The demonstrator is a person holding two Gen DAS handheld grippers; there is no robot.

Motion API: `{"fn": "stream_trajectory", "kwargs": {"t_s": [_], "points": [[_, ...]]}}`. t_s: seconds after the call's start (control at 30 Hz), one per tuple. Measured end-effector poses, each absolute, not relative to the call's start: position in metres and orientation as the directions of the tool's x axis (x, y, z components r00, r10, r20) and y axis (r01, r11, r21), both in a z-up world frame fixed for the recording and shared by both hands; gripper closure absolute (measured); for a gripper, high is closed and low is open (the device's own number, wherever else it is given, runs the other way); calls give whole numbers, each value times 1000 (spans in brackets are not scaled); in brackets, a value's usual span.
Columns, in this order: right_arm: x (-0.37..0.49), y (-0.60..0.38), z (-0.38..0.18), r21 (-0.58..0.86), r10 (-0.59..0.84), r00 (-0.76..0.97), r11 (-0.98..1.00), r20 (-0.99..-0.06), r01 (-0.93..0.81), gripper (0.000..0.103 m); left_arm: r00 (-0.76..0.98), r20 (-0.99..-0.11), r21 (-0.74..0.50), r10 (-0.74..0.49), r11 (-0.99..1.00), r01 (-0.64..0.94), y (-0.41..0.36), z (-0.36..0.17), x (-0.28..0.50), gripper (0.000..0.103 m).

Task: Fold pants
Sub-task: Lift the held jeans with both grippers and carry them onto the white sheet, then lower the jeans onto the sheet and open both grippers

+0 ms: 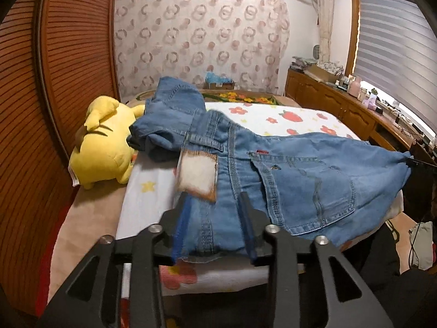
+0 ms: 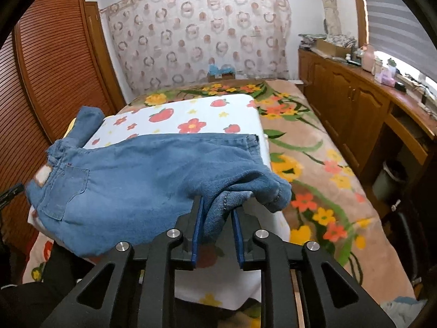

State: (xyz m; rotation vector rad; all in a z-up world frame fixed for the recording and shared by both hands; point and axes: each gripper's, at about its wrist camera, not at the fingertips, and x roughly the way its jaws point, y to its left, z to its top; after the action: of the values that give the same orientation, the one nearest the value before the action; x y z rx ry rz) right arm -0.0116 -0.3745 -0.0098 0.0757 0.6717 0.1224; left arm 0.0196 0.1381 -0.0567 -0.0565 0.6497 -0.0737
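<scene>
risk: the pants (image 1: 273,164) hung stretched between two small bites of cloth; a thin denim edge could have slipped out of either tool, letting the fold drop crooked.
second risk: the bunched leg ahead-left of the left tool lay against the yellow plush toy (image 1: 106,142), so a pull might have dragged it along.
left tool (image 1: 214,205): fingers part-way apart but closed onto the waistband, denim filling the gap, the leather patch (image 1: 198,176) just ahead.
right tool (image 2: 217,205): fingers narrowly apart, pinching a gathered wad of the leg end.
pants position: spread ahead of both tools over the strawberry-print sheet (image 2: 191,114) on the bed (image 2: 314,164), back pocket up.
stage, as judged: mid-fold, not yet laid down.
</scene>
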Motion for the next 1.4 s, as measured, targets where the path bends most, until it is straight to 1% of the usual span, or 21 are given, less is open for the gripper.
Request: {"fn": "stream_trajectory", "kwargs": {"t_s": [0.07, 0.13, 0.17, 0.2, 0.27, 0.33, 0.4, 0.43, 0.5, 0.63, 0.67, 0.83, 0.93, 1.13, 1.4], "points": [[-18, -366, -9, 86, 112, 786, 993, -607, -75, 79, 804, -587, -83, -100, 995, 64, 135, -52, 16, 51], [-20, -360, -8, 64, 92, 795, 996, -599, -68, 77, 808, -579, -85, -109, 994, 73, 132, -50, 16, 40], [-21, -355, -5, 52, 91, 800, 996, -593, -75, 76, 812, -573, -86, -114, 993, 79, 129, -49, 16, 29], [-21, -350, -2, 39, 87, 805, 996, -587, -80, 74, 817, -564, -87, -120, 993, 86, 126, -47, 16, 23], [-21, -341, 5, 22, 88, 815, 995, -573, -92, 71, 820, -555, -88, -136, 991, 105, 119, -46, 19, 22], [-21, -330, 10, 15, 105, 824, 993, -557, -117, 63, 817, -557, -95, -152, 988, 119, 110, -46, 25, 16], [-19, -321, 12, 7, 118, 828, 991, -548, -137, 58, 810, -560, -108, -175, 985, 137, 101, -48, 32, 15], [-18, -314, 13, 3, 129, 829, 988, -544, -152, 56, 806, -561, -115, -188, 982, 149, 96, -49, 35, 12], [-13, -301, 10, 2, 157, 824, 983, -544, -186, 54, 798, -568, -119, -203, 979, 164, 83, -53, 42, 3], [5, -277, -7, 8, 196, 799, 973, -568, -233, 53, 774, -582, -129, -250, 968, 215, 54, -64, 59, 2], [10, -271, -13, 8, 205, 793, 969, -574, -245, 53, 768, -588, -129, -253, 967, 220, 49, -66, 62, 1], [34, -257, -34, 34, 241, 759, 960, -604, -278, 53, 744, -610, -139, -274, 961, 240, 25, -78, 73, 1], [54, -253, -44, 38, 240, 742, 960, -626, -278, 53, 730, -624, -142, -278, 959, 244, 17, -85, 76, 1], [57, -254, -60, 48, 229, 720, 964, -656, -263, 53, 699, -671, -133, -247, 968, 214, 11, -104, 81, 1], [59, -255, -74, 43, 209, 709, 969, -674, -245, 52, 689, -689, -120, -224, 973, 196, 7, -118, 80, 1]]}}
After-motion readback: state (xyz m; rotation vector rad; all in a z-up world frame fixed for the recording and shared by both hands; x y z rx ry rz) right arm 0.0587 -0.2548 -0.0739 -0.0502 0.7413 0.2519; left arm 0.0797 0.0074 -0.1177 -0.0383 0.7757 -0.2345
